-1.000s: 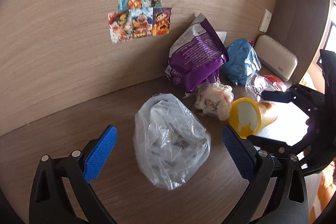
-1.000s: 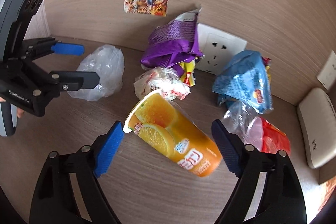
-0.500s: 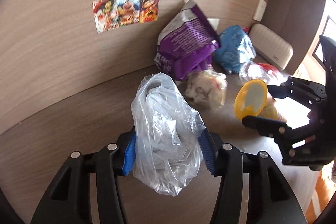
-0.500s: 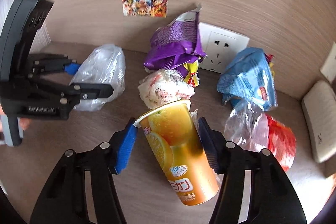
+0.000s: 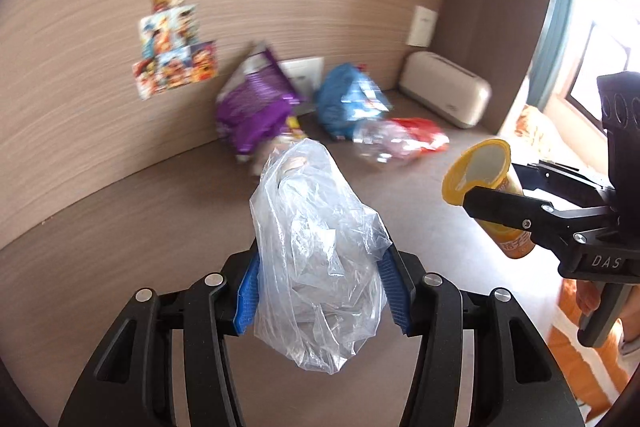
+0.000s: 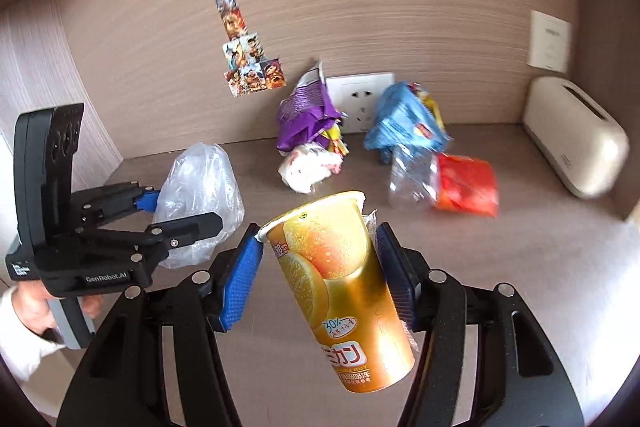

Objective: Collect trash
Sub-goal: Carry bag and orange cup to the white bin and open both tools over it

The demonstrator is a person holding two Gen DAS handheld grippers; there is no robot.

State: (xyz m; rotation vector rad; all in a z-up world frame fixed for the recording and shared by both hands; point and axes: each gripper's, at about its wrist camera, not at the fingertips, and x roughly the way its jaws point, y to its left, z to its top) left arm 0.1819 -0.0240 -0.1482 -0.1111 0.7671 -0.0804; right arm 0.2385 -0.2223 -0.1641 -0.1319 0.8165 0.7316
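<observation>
My left gripper (image 5: 322, 289) is shut on a crumpled clear plastic bag (image 5: 316, 251) and holds it above the brown desk; the bag also shows in the right wrist view (image 6: 200, 199). My right gripper (image 6: 318, 275) is shut on an orange jelly cup (image 6: 340, 287), lifted off the desk, rim pointing away; the cup shows at the right of the left wrist view (image 5: 486, 187). Against the wall lie a purple snack bag (image 6: 306, 115), a white crumpled wrapper (image 6: 308, 169), a blue bag (image 6: 404, 119) and a clear bag with a red packet (image 6: 448, 183).
A beige box-shaped device (image 6: 576, 139) stands at the back right corner. A wall socket (image 6: 360, 95) and stickers (image 6: 248, 55) are on the wooden back wall. The desk (image 6: 520, 267) ends at the right, over an orange patterned floor (image 5: 576, 359).
Both grippers closed, the left on the plastic bag and the right on the orange cup, then lifted them up and back from the desk. The trash pile looks farther away.
</observation>
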